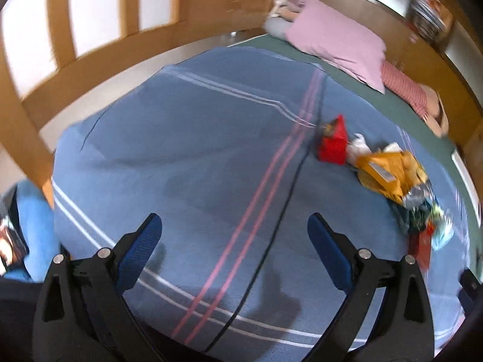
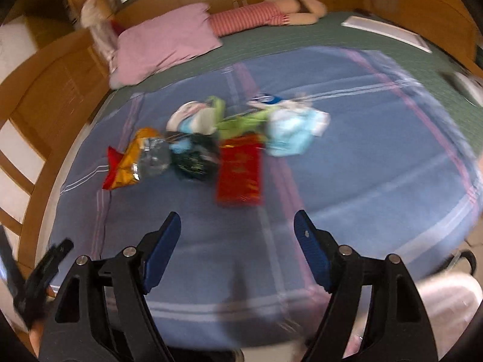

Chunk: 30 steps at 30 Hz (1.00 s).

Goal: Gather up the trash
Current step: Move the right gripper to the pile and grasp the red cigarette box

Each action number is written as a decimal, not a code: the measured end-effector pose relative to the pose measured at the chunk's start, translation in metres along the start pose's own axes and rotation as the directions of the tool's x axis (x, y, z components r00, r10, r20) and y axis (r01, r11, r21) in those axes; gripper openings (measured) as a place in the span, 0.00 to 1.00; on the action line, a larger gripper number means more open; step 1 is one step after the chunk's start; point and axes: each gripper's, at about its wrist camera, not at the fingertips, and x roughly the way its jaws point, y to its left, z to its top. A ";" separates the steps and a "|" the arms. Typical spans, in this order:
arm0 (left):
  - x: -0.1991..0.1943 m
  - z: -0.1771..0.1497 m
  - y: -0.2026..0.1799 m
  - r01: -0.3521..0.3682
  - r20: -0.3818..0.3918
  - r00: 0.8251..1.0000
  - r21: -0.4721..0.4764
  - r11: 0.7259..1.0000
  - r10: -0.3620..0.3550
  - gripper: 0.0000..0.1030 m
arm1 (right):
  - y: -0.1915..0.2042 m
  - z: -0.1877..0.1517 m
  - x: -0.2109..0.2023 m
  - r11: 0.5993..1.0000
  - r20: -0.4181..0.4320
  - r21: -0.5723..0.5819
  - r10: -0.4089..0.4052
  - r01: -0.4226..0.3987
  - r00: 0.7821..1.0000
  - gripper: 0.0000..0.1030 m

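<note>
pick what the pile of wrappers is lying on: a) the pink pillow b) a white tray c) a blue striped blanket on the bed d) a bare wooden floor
c, the flat red foil packet and the crumpled orange snack bag lie on the blue striped blanket, well short of the pink pillow.

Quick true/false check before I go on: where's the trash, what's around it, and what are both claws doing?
1. The trash lies on the blue blanket. True.
2. The right claw grips the red packet. False: it is open and empty, short of the packet.
3. The left claw is open and empty. True.
4. The pink pillow sits on top of the trash pile. False: it lies apart, near the headboard.
</note>
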 end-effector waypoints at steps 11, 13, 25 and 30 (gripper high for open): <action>-0.003 0.001 0.013 -0.012 0.008 1.000 -0.061 0.998 0.013 0.96 | 0.033 0.026 0.114 0.959 -0.061 -0.104 -0.272 0.265 0.960 0.74; 0.001 0.002 0.013 -0.016 -0.003 1.000 -0.060 0.998 0.016 0.96 | 0.025 0.022 0.125 0.955 -0.090 -0.094 -0.288 0.280 0.953 0.74; 0.001 0.002 0.015 -0.006 -0.002 1.000 -0.093 0.996 0.006 0.96 | 0.037 -0.018 0.092 0.988 -0.158 -0.095 -0.137 0.123 0.978 0.54; -0.001 0.002 0.017 -0.004 0.002 1.000 -0.103 0.995 0.004 0.96 | 0.057 -0.046 0.073 0.995 -0.212 -0.096 -0.036 0.015 0.977 0.54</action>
